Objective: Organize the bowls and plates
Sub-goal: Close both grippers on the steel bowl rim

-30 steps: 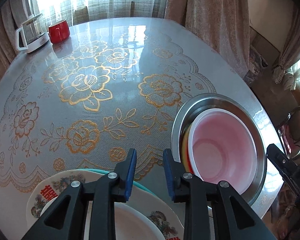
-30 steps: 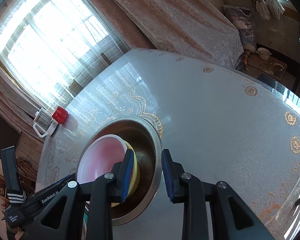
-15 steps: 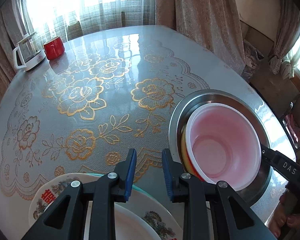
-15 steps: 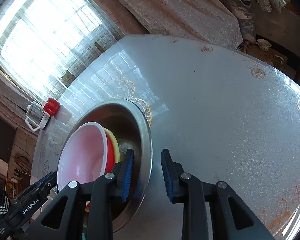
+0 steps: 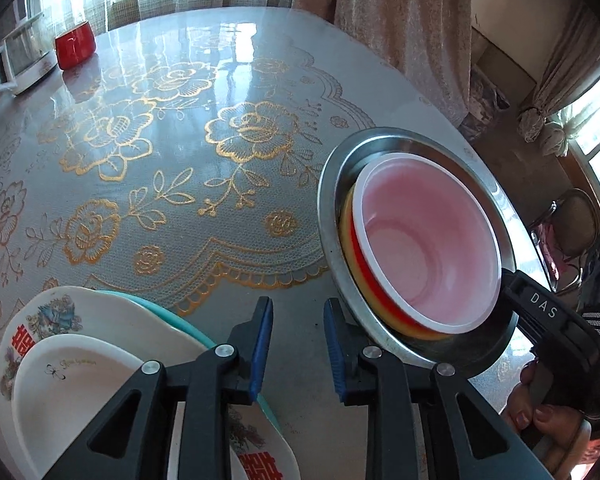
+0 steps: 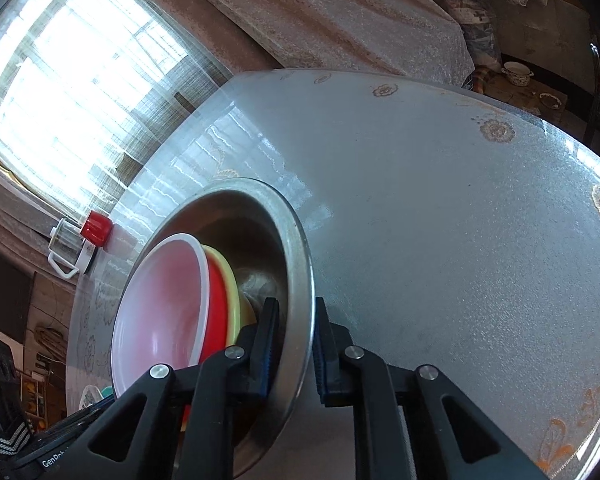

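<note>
R gripper (image 6: pixel 294 344): jaws astride the rim of the steel basin (image 6: pixel 300 264), one inside the wall, one outside, clamped on it. Basin sits on the desk (image 6: pixel 440 220) near its edge, w/ a stack nested in it: pink-white bowl (image 6: pixel 160 308) on top, red bowl (image 6: pixel 216 308) under it, yellow bowl (image 6: pixel 232 280) lowest. Stack leans toward the basin's left side in the R wrist view.

L gripper (image 5: pixel 298 344): jaws apart by a narrow gap, nothing between them, over bare desk between basin and a pile of plates. In the L wrist view the basin is to the right, plates lower left: small white plate (image 5: pixel 80 392) w/ a tiny dark script line (too small to read) lies on a bigger white plate (image 5: pixel 60 316) printed w/ flowers and red Chinese double-happiness characters; a teal plate (image 5: pixel 172 312) rim shows beneath.

Writing: "DAS" in white on the black R gripper finger (image 5: pixel 540 308) at the basin's near rim; "GenRob…" partly readable on the L gripper body, bottom left of R view. A person's fingers (image 5: pixel 540 400) wrap the R gripper handle.

Far side of desk: red mug (image 5: pixel 75 45) just beside a white-handled glass jug (image 5: pixel 20 60). Desk cover has gold rose pattern.
</note>
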A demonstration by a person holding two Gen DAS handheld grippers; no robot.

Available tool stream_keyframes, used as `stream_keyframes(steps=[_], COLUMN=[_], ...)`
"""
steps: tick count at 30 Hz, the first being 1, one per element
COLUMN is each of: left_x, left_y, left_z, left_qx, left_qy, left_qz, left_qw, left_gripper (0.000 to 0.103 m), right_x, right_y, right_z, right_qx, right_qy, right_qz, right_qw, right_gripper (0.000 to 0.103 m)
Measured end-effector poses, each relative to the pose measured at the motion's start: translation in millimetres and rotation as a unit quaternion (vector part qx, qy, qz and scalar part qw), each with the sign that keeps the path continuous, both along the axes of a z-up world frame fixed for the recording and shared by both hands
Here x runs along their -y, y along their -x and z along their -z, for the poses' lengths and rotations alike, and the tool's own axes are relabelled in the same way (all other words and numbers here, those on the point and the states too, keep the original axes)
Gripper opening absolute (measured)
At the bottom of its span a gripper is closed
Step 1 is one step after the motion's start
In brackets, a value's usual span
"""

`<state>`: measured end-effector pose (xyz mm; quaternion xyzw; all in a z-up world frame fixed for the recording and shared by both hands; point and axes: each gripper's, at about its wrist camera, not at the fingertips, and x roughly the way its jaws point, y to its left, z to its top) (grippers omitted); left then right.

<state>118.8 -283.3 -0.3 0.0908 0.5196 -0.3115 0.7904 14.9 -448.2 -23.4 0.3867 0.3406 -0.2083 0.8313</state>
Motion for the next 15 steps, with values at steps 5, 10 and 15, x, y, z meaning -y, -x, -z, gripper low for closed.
stream_keyframes(steps=[5,10,15], left_x=[15.9,19.3,-1.0], left_y=[12.1,12.1,3.0], left_z=[8.5,9.2,9.5], left_qx=[0.014,0.014,-0.047], left_qy=[-0.011,0.004,0.063], left_qz=[0.016,0.005,-0.023], left_qw=[0.9997,0.9999,0.9966], left_gripper=[0.018,0.012,0.013], right_x=[-1.8,-4.3,-1.4], right_y=[2.2,0.9,4.9], right_z=[0.9,-0.3,1.6], right_qx=[0.004,0.003,0.016], right_qy=[0.007,0.017,0.008], right_qz=[-0.009,-0.012,-0.013], right_qw=[1.0,1.0,1.0], right_gripper=[0.012,0.012,0.012])
